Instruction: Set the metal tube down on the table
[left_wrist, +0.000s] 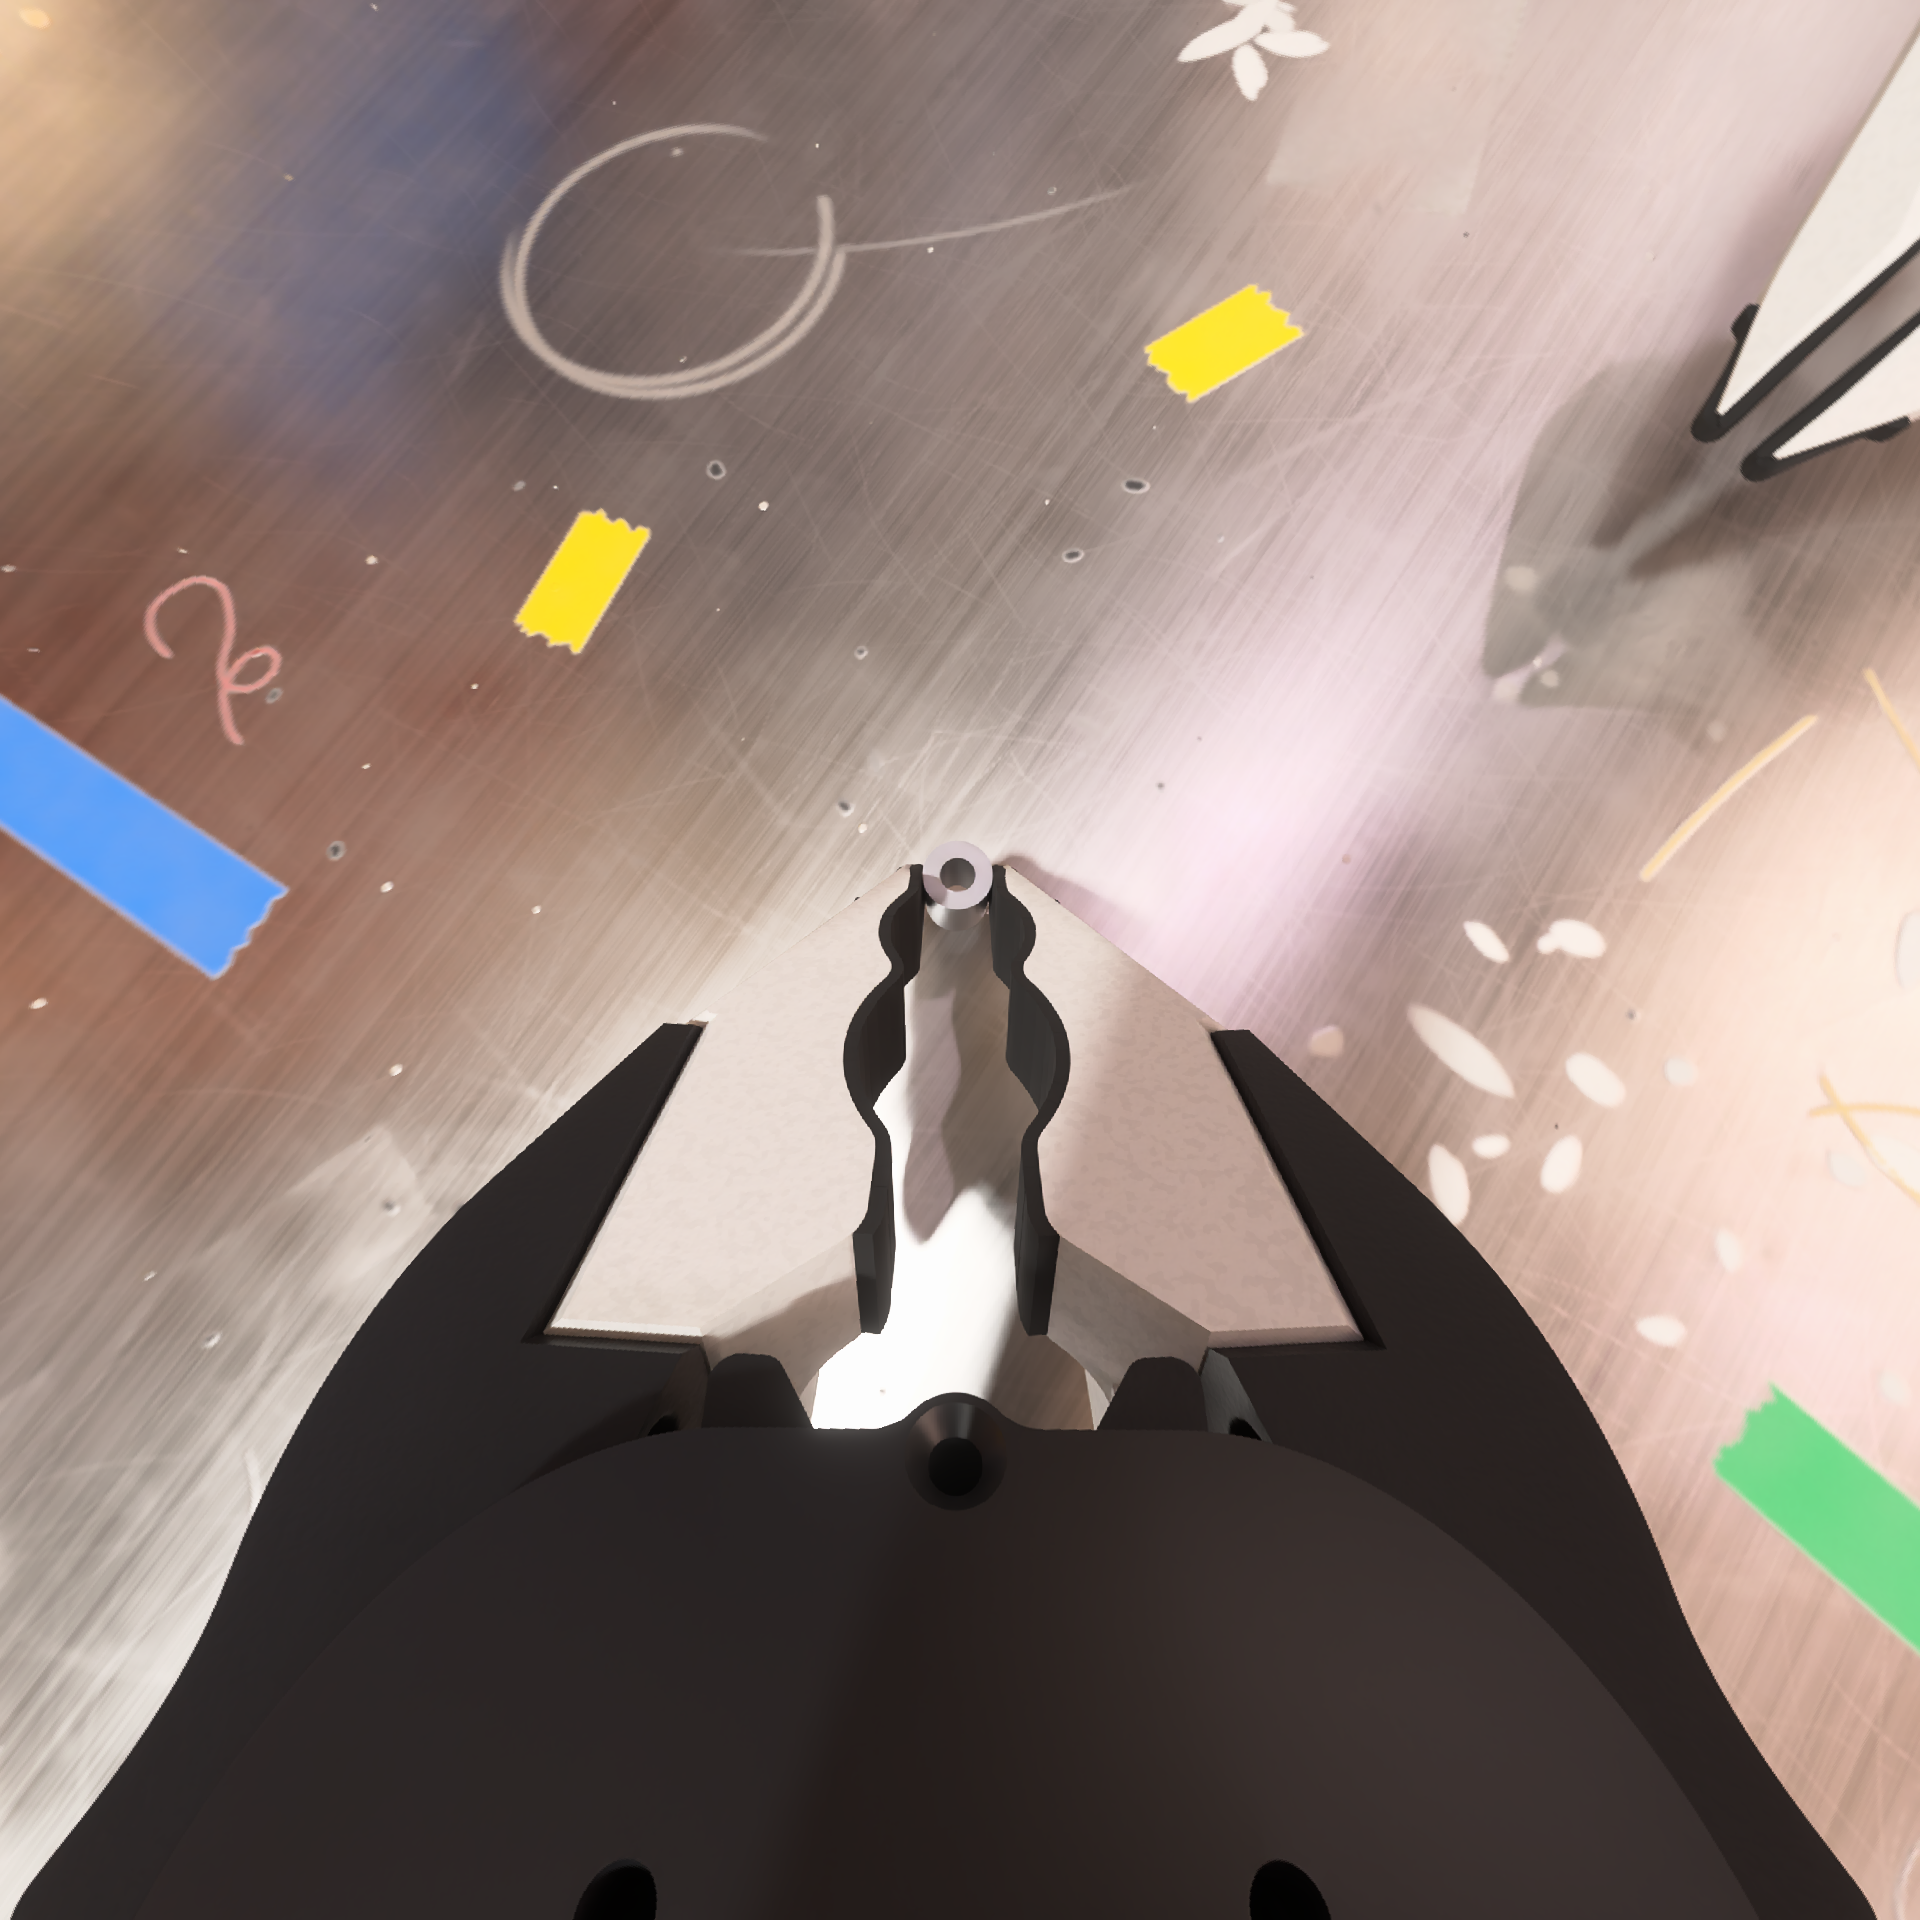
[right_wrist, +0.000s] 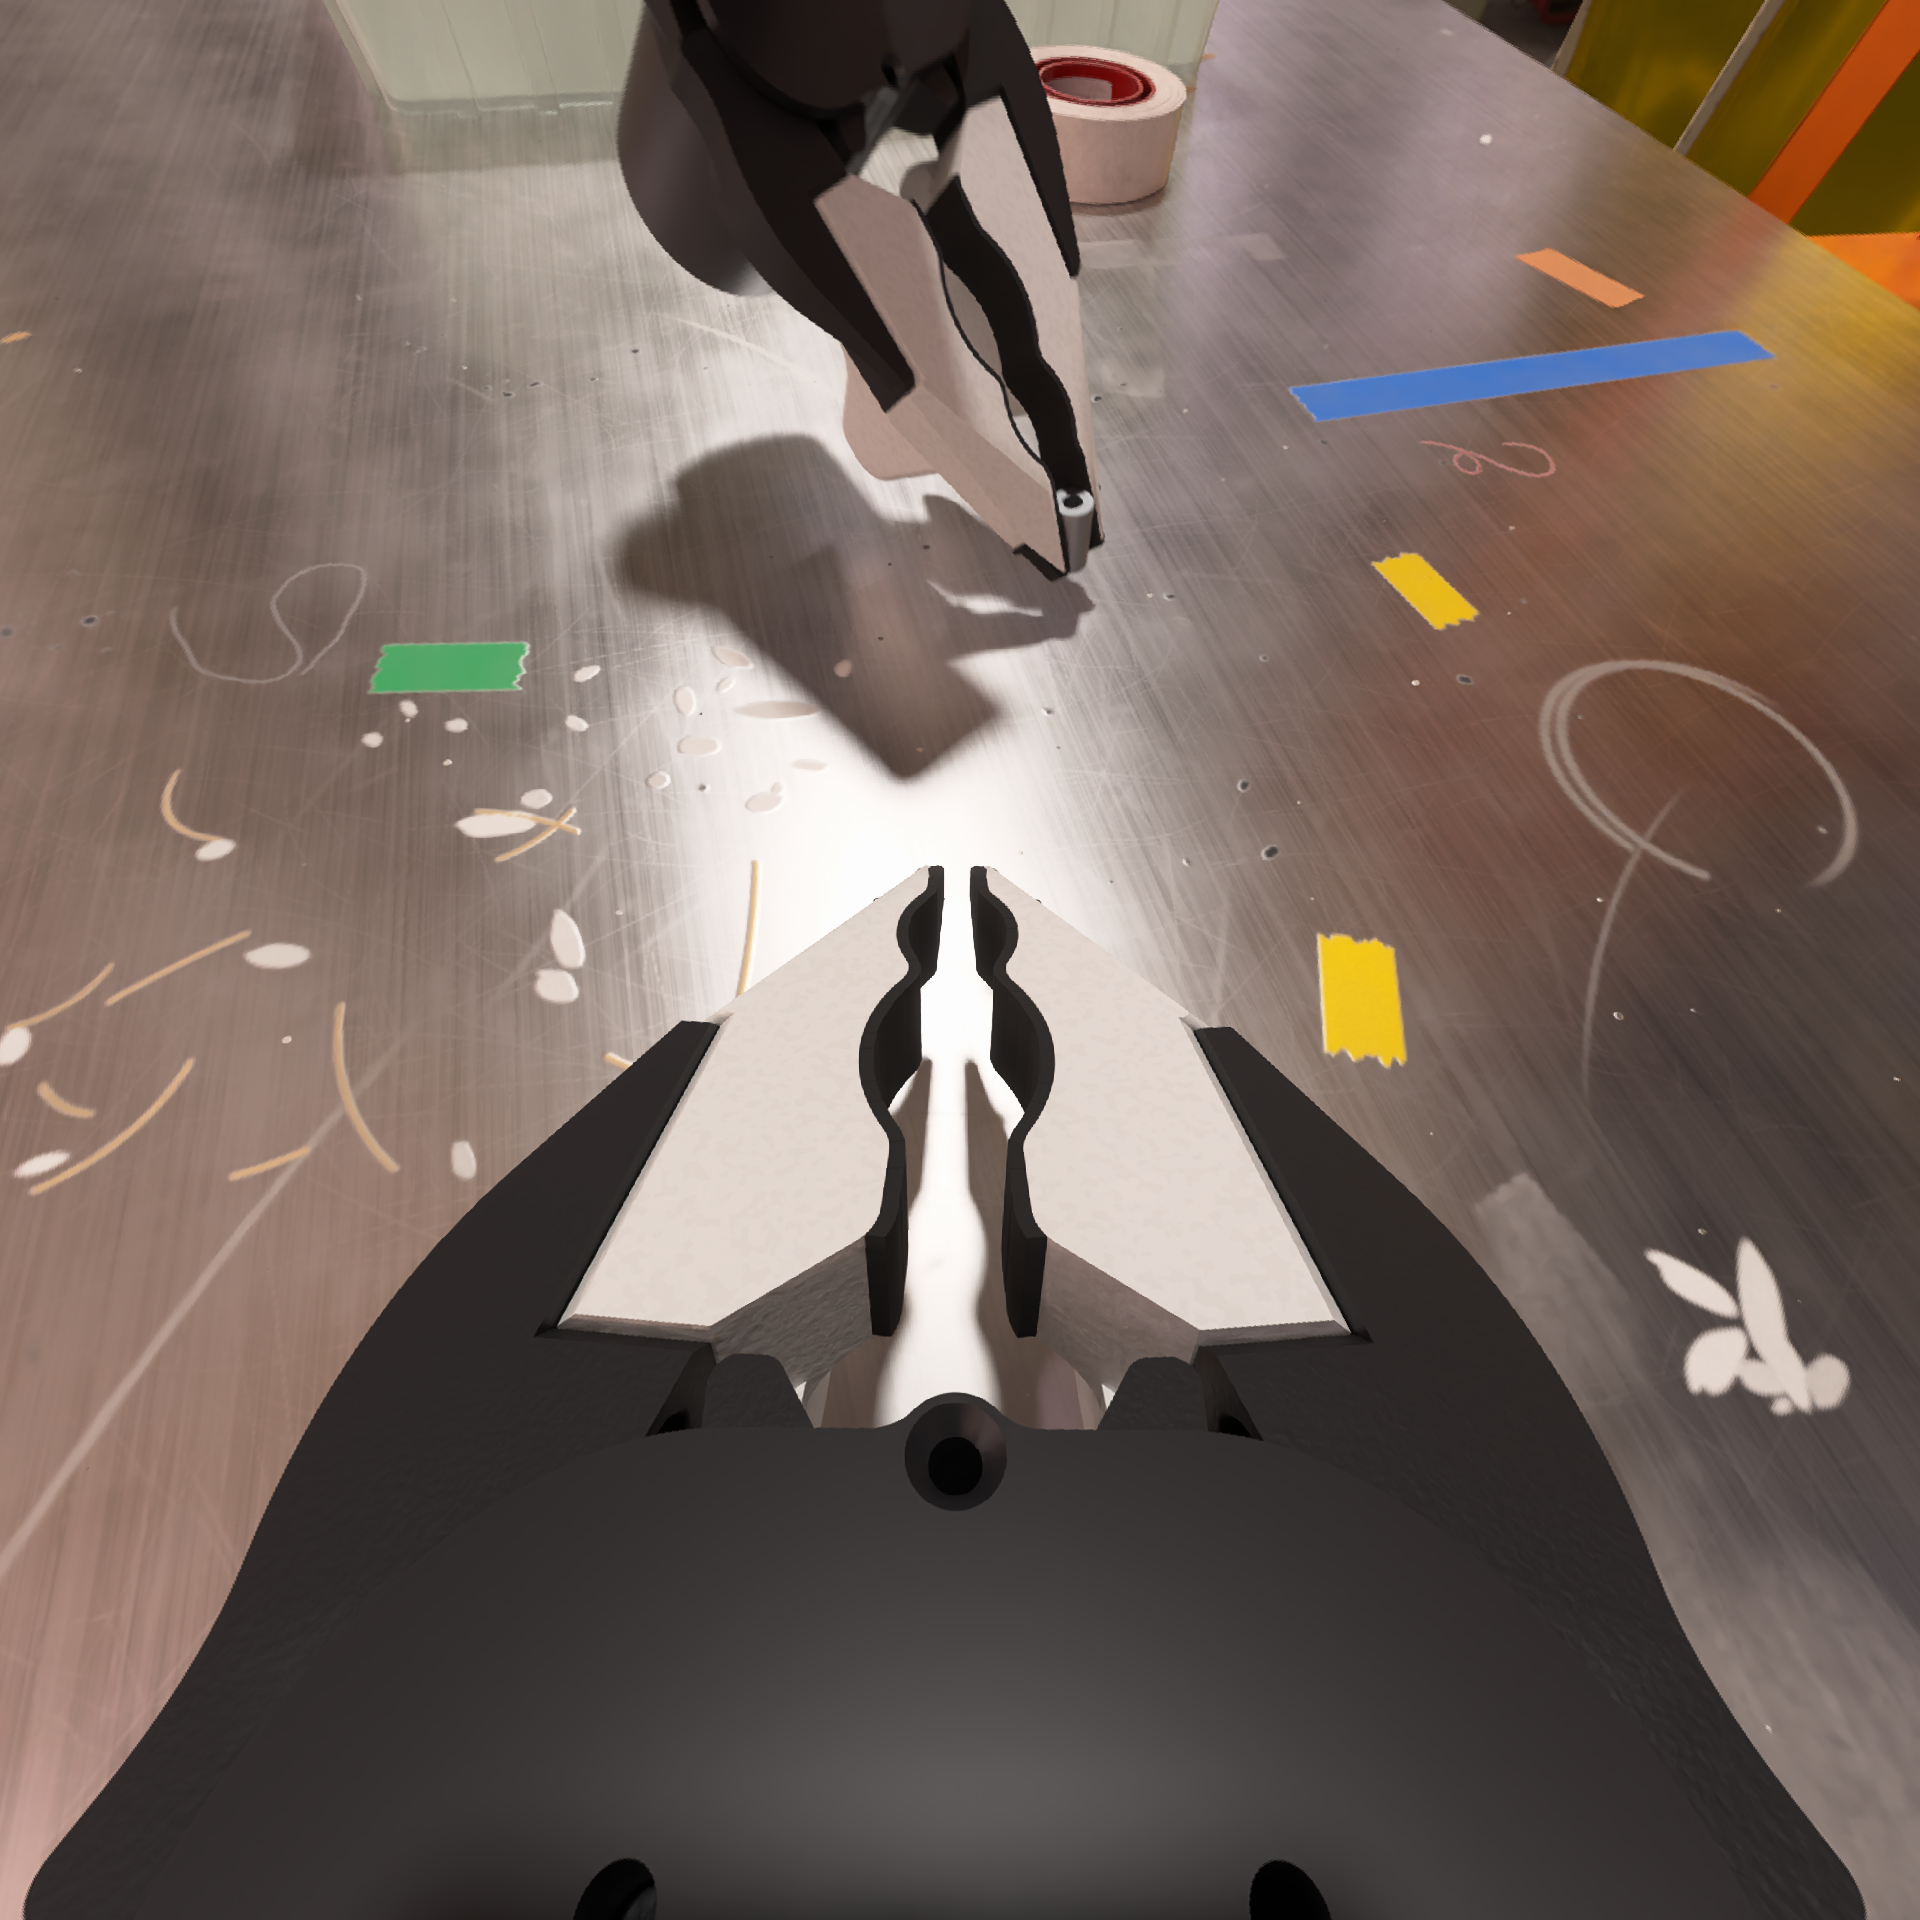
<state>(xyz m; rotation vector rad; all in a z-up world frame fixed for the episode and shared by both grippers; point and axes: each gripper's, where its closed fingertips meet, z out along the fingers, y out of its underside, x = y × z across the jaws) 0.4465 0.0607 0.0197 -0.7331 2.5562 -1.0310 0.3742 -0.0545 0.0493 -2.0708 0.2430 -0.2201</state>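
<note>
The dark left gripper (left_wrist: 958, 883) pinches a short, hollow grey metal tube (left_wrist: 958, 881) at its very jaw tips, low over the brushed-steel counter (left_wrist: 935, 623). Likely light, rigid and slippery, best gripped mid-length. The right gripper (right_wrist: 956, 883) is nearly closed, empty.

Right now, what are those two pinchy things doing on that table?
The left gripper pinches a small metal tube between the tips of its jaws and holds it low, right at the scratched metal table. The tube looks upright. The right gripper hangs apart with nothing in it, its jaws nearly closed.
</note>
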